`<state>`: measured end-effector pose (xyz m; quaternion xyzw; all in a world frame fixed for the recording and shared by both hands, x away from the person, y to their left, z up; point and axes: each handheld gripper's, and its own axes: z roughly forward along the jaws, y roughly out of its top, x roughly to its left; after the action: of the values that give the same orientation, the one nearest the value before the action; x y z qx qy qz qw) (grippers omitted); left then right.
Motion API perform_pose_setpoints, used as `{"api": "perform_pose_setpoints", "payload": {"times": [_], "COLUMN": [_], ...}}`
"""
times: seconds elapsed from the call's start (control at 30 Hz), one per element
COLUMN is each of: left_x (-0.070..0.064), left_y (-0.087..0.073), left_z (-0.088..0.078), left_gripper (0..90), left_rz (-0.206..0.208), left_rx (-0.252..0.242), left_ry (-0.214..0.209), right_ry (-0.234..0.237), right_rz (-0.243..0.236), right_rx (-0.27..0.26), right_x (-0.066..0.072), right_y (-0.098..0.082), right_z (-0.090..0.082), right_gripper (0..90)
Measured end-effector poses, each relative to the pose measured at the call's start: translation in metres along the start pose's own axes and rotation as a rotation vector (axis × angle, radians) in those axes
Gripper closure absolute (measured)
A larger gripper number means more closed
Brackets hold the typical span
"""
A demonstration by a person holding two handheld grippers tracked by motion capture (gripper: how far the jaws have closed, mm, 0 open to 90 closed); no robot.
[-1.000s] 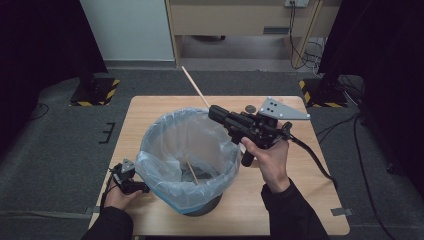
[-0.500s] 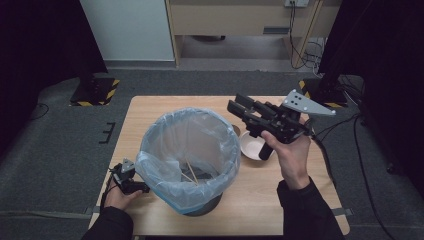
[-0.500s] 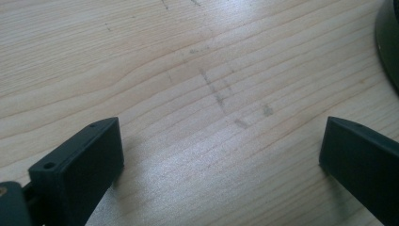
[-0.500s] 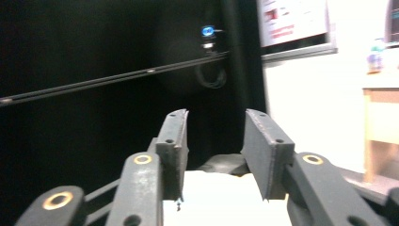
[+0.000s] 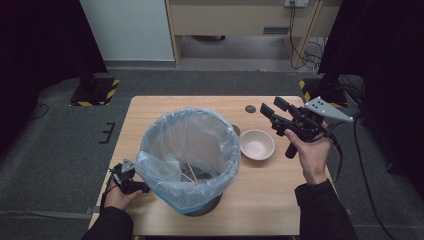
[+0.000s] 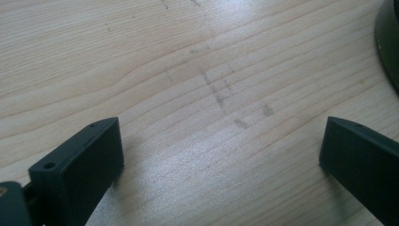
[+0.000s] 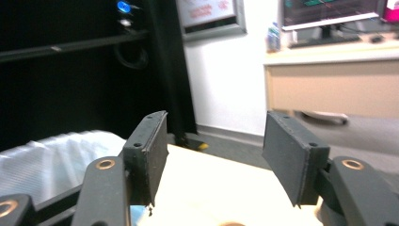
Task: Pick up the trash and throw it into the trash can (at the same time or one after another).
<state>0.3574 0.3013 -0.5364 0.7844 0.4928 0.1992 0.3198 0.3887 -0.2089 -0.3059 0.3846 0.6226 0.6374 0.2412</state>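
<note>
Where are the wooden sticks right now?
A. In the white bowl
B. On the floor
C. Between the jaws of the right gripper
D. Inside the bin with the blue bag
D: in the high view, the sticks lie down inside the bag-lined bin, while the bowl beside it looks empty and the right gripper has open jaws with nothing between them.
</note>
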Motion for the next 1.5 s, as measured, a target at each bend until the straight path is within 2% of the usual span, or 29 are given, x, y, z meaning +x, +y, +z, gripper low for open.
{"api": "perform_pose_setpoints", "payload": {"times": [0.03, 0.1, 0.17, 0.3, 0.43, 0.47, 0.5, 0.53, 0.67, 0.7, 0.77, 0.9, 0.93, 0.97, 1.0, 1.23, 1.5], "left_x": [0.000, 0.000, 0.000, 0.000, 0.000, 0.000, 0.000, 0.000, 0.000, 0.000, 0.000, 0.000, 0.000, 0.000, 0.000, 0.000, 0.000], "left_y": [0.000, 0.000, 0.000, 0.000, 0.000, 0.000, 0.000, 0.000, 0.000, 0.000, 0.000, 0.000, 0.000, 0.000, 0.000, 0.000, 0.000], "left_z": [0.000, 0.000, 0.000, 0.000, 0.000, 0.000, 0.000, 0.000, 0.000, 0.000, 0.000, 0.000, 0.000, 0.000, 0.000, 0.000, 0.000], "left_gripper": [0.0, 0.0, 0.0, 0.0, 0.0, 0.0, 0.0, 0.0, 0.0, 0.0, 0.0, 0.0, 0.0, 0.0, 0.0, 0.0, 0.0], "left_rz": [0.000, 0.000, 0.000, 0.000, 0.000, 0.000, 0.000, 0.000, 0.000, 0.000, 0.000, 0.000, 0.000, 0.000, 0.000, 0.001, 0.002], "left_rx": [0.000, 0.000, 0.000, 0.000, 0.000, 0.000, 0.000, 0.000, 0.000, 0.000, 0.000, 0.000, 0.000, 0.000, 0.000, 0.000, 0.000], "left_ry": [0.000, 0.000, 0.000, 0.000, 0.000, 0.000, 0.000, 0.000, 0.000, 0.000, 0.000, 0.000, 0.000, 0.000, 0.000, -0.002, -0.002], "right_ry": [-0.026, -0.042, -0.060, -0.079, -0.103, -0.120, -0.148, -0.148, -0.206, -0.225, -0.234, -0.256, -0.256, -0.262, -0.262, -0.284, -0.277], "right_rz": [0.002, 0.005, 0.008, -0.007, -0.015, -0.015, -0.019, -0.019, -0.022, -0.015, -0.007, 0.044, 0.044, 0.056, 0.056, 0.076, 0.101], "right_rx": [0.018, 0.034, 0.054, 0.078, 0.113, 0.137, 0.190, 0.190, 0.284, 0.315, 0.328, 0.372, 0.372, 0.399, 0.399, 0.491, 0.522], "right_x": [-0.010, -0.019, -0.026, -0.034, -0.046, -0.051, -0.060, -0.060, -0.078, -0.087, -0.091, -0.107, -0.107, -0.110, -0.110, -0.116, -0.119], "right_y": [-0.010, -0.020, -0.030, -0.042, -0.063, -0.071, -0.084, -0.084, -0.112, -0.124, -0.129, -0.153, -0.153, -0.161, -0.161, -0.182, -0.190], "right_z": [0.002, 0.004, 0.008, 0.013, 0.020, 0.022, 0.024, 0.024, 0.028, 0.029, 0.030, 0.035, 0.035, 0.038, 0.038, 0.048, 0.052], "right_gripper": [38.6, 37.6, 34.4, 33.9, 34.5, 35.4, 36.0, 36.0, 36.5, 36.5, 36.5, 37.9, 37.9, 42.6, 42.6, 47.1, 55.8]}}
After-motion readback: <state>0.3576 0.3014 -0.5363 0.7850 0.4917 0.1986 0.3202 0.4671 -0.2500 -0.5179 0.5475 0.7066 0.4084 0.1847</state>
